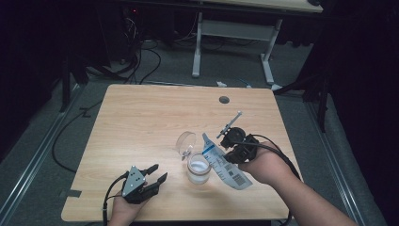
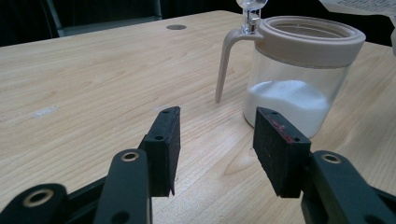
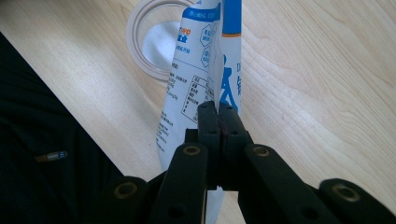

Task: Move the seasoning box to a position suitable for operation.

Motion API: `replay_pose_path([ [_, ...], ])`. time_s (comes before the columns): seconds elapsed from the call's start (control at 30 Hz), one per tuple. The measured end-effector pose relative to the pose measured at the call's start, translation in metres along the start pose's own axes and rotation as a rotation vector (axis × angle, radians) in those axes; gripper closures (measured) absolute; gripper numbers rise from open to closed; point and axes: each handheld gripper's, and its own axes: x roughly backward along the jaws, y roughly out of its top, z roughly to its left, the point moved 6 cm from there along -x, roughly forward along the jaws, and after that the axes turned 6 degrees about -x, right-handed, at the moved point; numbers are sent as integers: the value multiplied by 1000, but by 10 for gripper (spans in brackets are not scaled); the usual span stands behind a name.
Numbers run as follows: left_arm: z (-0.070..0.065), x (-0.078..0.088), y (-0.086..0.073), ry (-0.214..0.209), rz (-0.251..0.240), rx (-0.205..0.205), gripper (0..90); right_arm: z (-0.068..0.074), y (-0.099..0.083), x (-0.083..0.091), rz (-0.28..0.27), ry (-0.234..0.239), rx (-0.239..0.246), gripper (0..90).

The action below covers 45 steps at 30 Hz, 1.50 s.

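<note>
High view. We see a wooden table (image 1: 141, 117) with a jar (image 1: 198, 169) of white powder standing near its front edge, at about five o'clock from the table's centre. Its clear hinged lid (image 1: 185, 143) is thrown open toward eleven o'clock. Our right gripper (image 1: 231, 151) sits at three o'clock from the jar and pinches a blue-and-white pouch (image 1: 226, 165), which slants across the jar's three o'clock side; whether pouch and rim touch we cannot tell. Our left gripper (image 1: 155, 173) lies at nine o'clock from the jar, near it but apart, jaws spread and holding nothing.

Left gripper view. We look between two black jaws standing well apart with bare wood between them. The jar (image 2: 299, 84) stands beyond them at one o'clock, with a beige collar, a beige clasp arm hanging at its left, and powder filling roughly the lower third. We judge the jar rigid, smooth-walled and breakable, light for its size, and prone to slide on the wood; the glass body below the collar is the place to hold it steady.

Right gripper view. We see the jaws pressed fully together on a fold of the pouch (image 3: 205, 70). The open jar mouth (image 3: 140, 46) lies beyond at eleven o'clock. We judge the pouch thin, limp and slick, its powder free to shift; a pinch close to a stiff seam should keep it from sagging.
</note>
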Motion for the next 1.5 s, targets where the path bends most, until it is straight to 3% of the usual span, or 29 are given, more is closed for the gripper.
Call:
replay_pose_path([
  [0.5, -3, -3, -2, -11, 4, 8, 521, -23, -7, -10, 9, -35, -48, 899],
  [0.93, -1, -4, -5, -8, 8, 16, 521, -38, -12, -31, 27, -68, -81, 899],
  [1.33, 4, -3, -6, -2, 6, 40, 521, -50, -15, -53, 41, -68, -112, 899],
  [1.37, 4, -3, -6, -1, 9, 38, 521, -50, -16, -54, 49, -73, -133, 899],
  [1.4, 4, -3, -6, -2, 10, 36, 521, -51, -16, -56, 44, -70, -113, 899],
  [1.5, 4, -3, -6, -1, 9, 38, 521, -52, -16, -58, 43, -72, -111, 899],
])
